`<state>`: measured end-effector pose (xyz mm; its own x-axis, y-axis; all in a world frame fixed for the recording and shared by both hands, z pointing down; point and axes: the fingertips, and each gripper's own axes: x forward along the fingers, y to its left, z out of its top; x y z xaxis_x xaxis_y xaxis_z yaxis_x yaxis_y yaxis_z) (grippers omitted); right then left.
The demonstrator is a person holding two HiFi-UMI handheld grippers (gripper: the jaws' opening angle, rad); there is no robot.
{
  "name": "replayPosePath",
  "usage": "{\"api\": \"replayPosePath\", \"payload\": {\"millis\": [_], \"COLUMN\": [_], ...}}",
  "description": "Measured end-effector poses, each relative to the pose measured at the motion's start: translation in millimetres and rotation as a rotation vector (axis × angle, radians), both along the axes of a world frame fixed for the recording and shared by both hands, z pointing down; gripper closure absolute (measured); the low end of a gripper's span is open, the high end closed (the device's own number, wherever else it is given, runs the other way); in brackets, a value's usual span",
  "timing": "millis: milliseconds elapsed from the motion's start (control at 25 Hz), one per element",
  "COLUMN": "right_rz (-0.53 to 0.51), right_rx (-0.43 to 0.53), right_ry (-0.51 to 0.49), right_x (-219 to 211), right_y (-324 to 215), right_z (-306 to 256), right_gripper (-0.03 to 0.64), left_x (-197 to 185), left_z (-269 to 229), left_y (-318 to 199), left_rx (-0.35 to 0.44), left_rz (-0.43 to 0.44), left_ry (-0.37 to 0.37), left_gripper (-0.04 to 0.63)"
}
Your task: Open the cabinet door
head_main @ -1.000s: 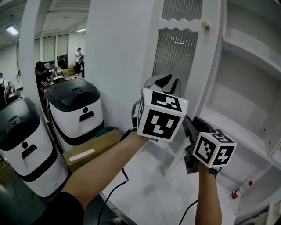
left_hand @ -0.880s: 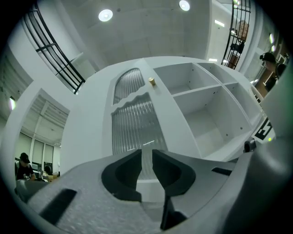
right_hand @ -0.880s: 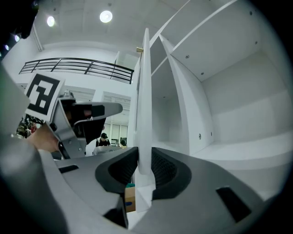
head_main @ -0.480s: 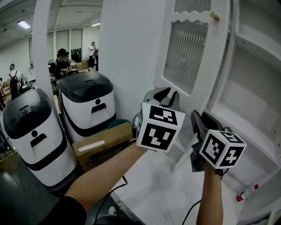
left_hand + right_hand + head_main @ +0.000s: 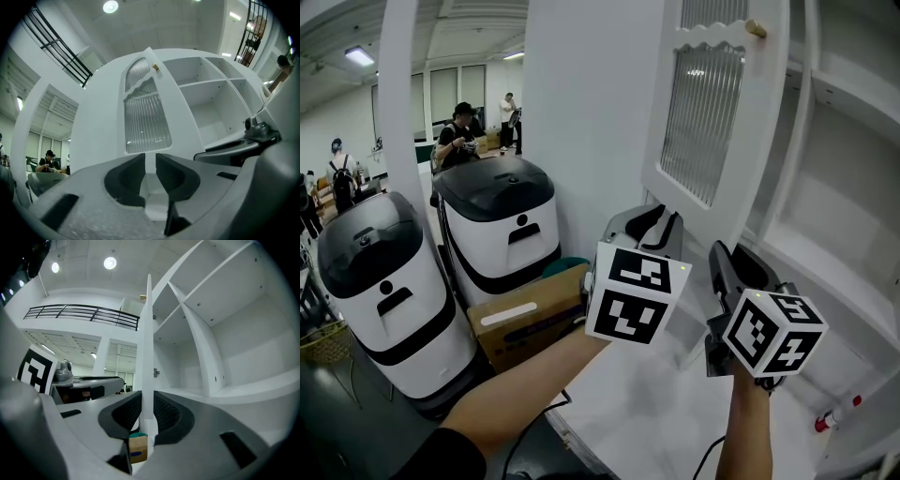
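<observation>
The white cabinet door (image 5: 701, 112), framed around a ribbed glass panel, stands swung out from the open white shelf cabinet (image 5: 834, 225). This leaves the shelves exposed. A small brass-coloured round knob (image 5: 756, 28) sits high on the door's free edge. The task is judged largely complete, with at most a further swing left to make.

The right gripper (image 5: 724, 255) is at the lower corner of the door's free edge. Its fingers (image 5: 166, 413) have just been closing, and the door's thin edge stands between them. The pads appear to meet both faces. Gripping the edge rather than the high knob gives a low, reachable hold far from the hinges, so a light pull should turn the door.

The left gripper (image 5: 659, 220) hovers just beside the right one, aimed at the glass panel. Its fingers (image 5: 124, 176) are parted by a narrow slot and hold nothing. It is judged to be standing by.

Both grippers are above the white worktop (image 5: 619, 403) below the shelves.
</observation>
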<state>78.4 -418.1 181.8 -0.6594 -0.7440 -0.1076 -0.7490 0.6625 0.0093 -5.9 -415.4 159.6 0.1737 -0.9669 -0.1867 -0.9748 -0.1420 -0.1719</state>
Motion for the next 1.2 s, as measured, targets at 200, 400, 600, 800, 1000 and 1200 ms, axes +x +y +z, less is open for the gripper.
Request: {"api": "replayPosePath", "payload": {"millis": [200,400,600,800,1000,1200], "right_rz": [0.021,0.042,0.067,0.098,0.125,0.141], "right_rx": [0.010,0.009,0.009,0.007,0.007,0.015], "right_ry": [-0.007,-0.013,-0.010,-0.008,-0.004,0.001], "right_x": [-7.7,-17.6,-29.0,-42.9,-56.2,-66.5], "right_y": [5.0,15.1,25.4,34.3,40.1,47.2], "right_z": [-0.6,0.2,-0.8,-1.0,-0.9,-0.8], "right_gripper": [0.540,0.540,0.541,0.540,0.541,0.540], "left_x": [-12.9,-23.3,-31.6,-43.6,-54.3,-57.9], "left_z": [3.9,8.3,8.3,7.9,8.6,10.4], "left_y": [3.0,8.3,16.3,24.8,30.0,34.3], "left_rx": [-0.003,-0.010,-0.012,-0.007,-0.008,-0.012], "left_rz": [0.003,0.026,0.054,0.078,0.097,0.118], "left_ry": [0.002,0.009,0.012,0.016,0.017,0.017], "left_gripper": [0.523,0.528,0.529,0.537,0.545,0.548]}}
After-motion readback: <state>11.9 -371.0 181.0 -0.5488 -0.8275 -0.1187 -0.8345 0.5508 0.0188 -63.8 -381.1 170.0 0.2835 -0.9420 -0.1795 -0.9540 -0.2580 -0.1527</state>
